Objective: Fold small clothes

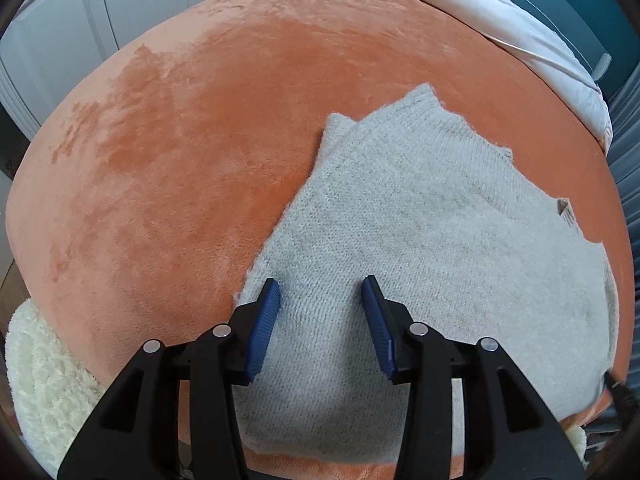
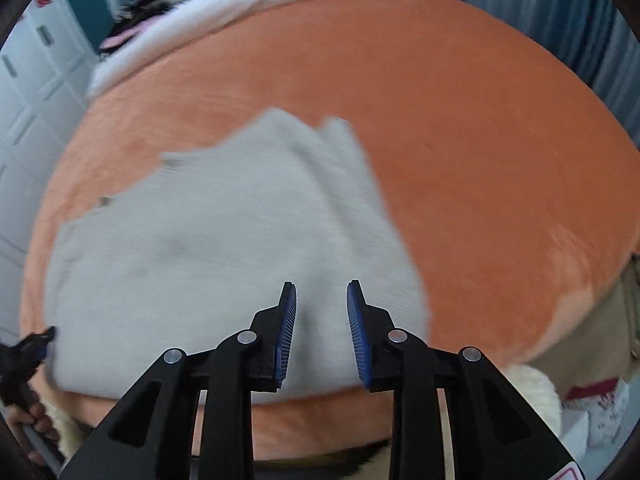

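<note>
A pale grey fuzzy knitted sweater [image 1: 420, 220] lies flat on an orange plush blanket [image 1: 180, 140] covering the bed, filling the blanket from centre toward 4 o'clock in the left wrist view. The left gripper [image 1: 321, 312] hovers over the sweater's near edge at 6 o'clock, its blue-padded jaws parted with nothing between them. The right gripper [image 2: 321, 312] hangs over the sweater's other near corner, jaws narrowly apart and empty; a white sheet [image 1: 500, 20] borders the blanket at 1 o'clock.

Left of the sweater [image 1: 420, 240] the orange bed [image 1: 180, 152] lay bare, free for my tool. A white sheet [image 1: 520, 36] edged the far side; a fluffy throw [image 1: 44, 380] crowded the near corner.
</note>
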`<state>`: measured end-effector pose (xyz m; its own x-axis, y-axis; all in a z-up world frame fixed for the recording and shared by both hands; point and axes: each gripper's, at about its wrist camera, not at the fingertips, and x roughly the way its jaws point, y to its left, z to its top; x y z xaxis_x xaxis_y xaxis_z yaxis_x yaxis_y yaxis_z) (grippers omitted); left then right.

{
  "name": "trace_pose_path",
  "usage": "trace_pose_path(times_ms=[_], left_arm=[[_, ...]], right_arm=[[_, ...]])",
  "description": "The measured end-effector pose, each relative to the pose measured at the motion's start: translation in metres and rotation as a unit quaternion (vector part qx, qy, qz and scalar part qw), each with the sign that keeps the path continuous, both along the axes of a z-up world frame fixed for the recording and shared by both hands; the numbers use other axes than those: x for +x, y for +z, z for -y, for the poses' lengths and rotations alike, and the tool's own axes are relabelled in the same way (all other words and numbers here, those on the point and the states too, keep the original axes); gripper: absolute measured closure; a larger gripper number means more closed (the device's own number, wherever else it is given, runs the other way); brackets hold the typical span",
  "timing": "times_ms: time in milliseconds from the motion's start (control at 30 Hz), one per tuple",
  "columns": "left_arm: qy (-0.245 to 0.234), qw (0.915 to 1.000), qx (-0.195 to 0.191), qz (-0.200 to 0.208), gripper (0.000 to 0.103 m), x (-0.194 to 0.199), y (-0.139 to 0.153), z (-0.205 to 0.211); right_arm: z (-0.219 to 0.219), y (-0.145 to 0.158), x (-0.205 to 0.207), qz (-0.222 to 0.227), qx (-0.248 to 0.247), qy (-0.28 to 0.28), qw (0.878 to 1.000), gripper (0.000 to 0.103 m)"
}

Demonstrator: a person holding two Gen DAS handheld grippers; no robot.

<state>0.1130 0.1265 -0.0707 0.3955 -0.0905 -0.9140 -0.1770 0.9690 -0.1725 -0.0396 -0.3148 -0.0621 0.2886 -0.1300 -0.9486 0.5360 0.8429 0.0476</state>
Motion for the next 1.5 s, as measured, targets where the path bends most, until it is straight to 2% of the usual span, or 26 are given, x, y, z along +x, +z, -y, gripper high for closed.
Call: trace_pose_path(times_ms=[33,67,133,200,267,333,400,500,567,633,667,700,733,767,800,867,1000,1033,1100,1167,1233,1300,1400,1433,1467,1500], left_arm=[[0.001,1.0,0.001,0.001,0.055,0.0,0.0,0.002],[0.003,1.0,0.001,0.001,0.054,0.001,0.0,0.004],[0.007,1.0,-0.005,-0.003,0.054,0.0,0.004,0.002],[0.02,0.9991,-0.038,0.006,0.052,-0.006,0.016,-0.007],[0.039,0.996,-0.079,0.018,0.042,-0.017,0.027,-0.02],[0.067,0.9918,-0.107,0.021,0.022,-0.029,0.031,-0.032],[0.087,0.9858,-0.143,0.009,0.021,-0.039,0.023,-0.042],[0.123,0.9742,-0.186,-0.035,0.02,-0.046,-0.006,-0.05],[0.148,0.9657,-0.21,-0.038,0.02,-0.051,-0.022,-0.052],[0.153,0.9653,-0.211,-0.023,0.017,-0.05,-0.022,-0.05],[0.147,0.9675,-0.204,-0.023,0.021,-0.047,-0.02,-0.047],[0.132,0.971,-0.199,-0.019,0.042,-0.043,-0.016,-0.043],[0.111,0.9725,-0.204,-0.015,0.073,-0.039,-0.013,-0.039],[0.097,0.975,-0.199,-0.021,0.074,-0.032,-0.008,-0.035],[0.096,0.9755,-0.197,-0.016,0.082,-0.03,-0.001,-0.033],[0.081,0.9755,-0.204,0.004,0.084,-0.023,0.02,-0.026],[-0.027,0.9756,-0.2,0.086,0.089,-0.012,0.113,0.031],[-0.066,0.9716,-0.195,0.117,0.092,-0.013,0.141,0.053],[-0.149,0.9563,-0.191,0.164,0.092,-0.016,0.19,0.108],[-0.214,0.94,-0.195,0.18,0.092,-0.02,0.213,0.163],[-0.278,0.9238,-0.2,0.172,0.092,-0.023,0.211,0.229],[-0.321,0.9177,-0.187,0.14,0.092,-0.028,0.184,0.283],[-0.383,0.9113,-0.133,0.071,0.088,-0.045,0.108,0.351],[-0.392,0.9129,-0.103,0.046,0.088,-0.051,0.081,0.363],[-0.391,0.9152,-0.095,0.025,0.088,-0.056,0.065,0.364],[-0.381,0.918,-0.109,0.012,0.086,-0.065,0.054,0.355]], right_arm=[[0.012,-0.018,-0.006,0.013,0.031,-0.002,0.999,0.075],[0.017,-0.018,-0.009,0.03,0.041,-0.01,0.999,0.073],[0.016,0.002,-0.002,0.022,0.046,-0.029,0.998,0.073],[0.006,0.029,0.004,0.059,0.049,-0.026,0.997,0.068],[-0.02,0.057,0.019,0.094,0.054,0.019,0.994,0.068],[-0.058,0.072,0.041,0.113,0.072,0.076,0.988,0.065],[-0.097,0.073,0.065,0.114,0.102,0.129,0.98,0.065],[-0.156,0.048,0.107,0.09,0.126,0.191,0.969,0.065],[-0.194,0.018,0.133,0.05,0.132,0.22,0.965,0.066],[-0.21,-0.02,0.141,0.009,0.112,0.224,0.968,0.068],[-0.213,-0.023,0.141,0.026,0.099,0.225,0.969,0.067],[-0.22,-0.021,0.141,0.025,0.08,0.235,0.968,0.066],[-0.226,-0.016,0.142,0.019,0.064,0.242,0.968,0.065],[-0.228,-0.012,0.141,0.015,0.06,0.245,0.968,0.064],[-0.228,-0.01,0.14,0.014,0.06,0.249,0.967,0.064],[-0.223,-0.009,0.142,0.023,0.083,0.248,0.965,0.064],[-0.171,0.01,0.115,0.087,0.192,0.192,0.959,0.064],[-0.155,0.018,0.104,0.106,0.207,0.178,0.956,0.064],[-0.124,0.032,0.082,0.139,0.221,0.149,0.954,0.063],[-0.09,0.045,0.054,0.165,0.21,0.117,0.956,0.062],[-0.055,0.053,0.025,0.176,0.189,0.085,0.962,0.058],[-0.022,0.054,-0.004,0.176,0.167,0.052,0.969,0.056],[0.017,0.042,-0.037,0.158,0.151,0.001,0.976,0.053],[0.026,0.038,-0.045,0.152,0.152,-0.011,0.976,0.053],[0.032,0.036,-0.051,0.15,0.155,-0.019,0.976,0.053],[0.037,0.038,-0.056,0.152,0.158,-0.02,0.975,0.052]])
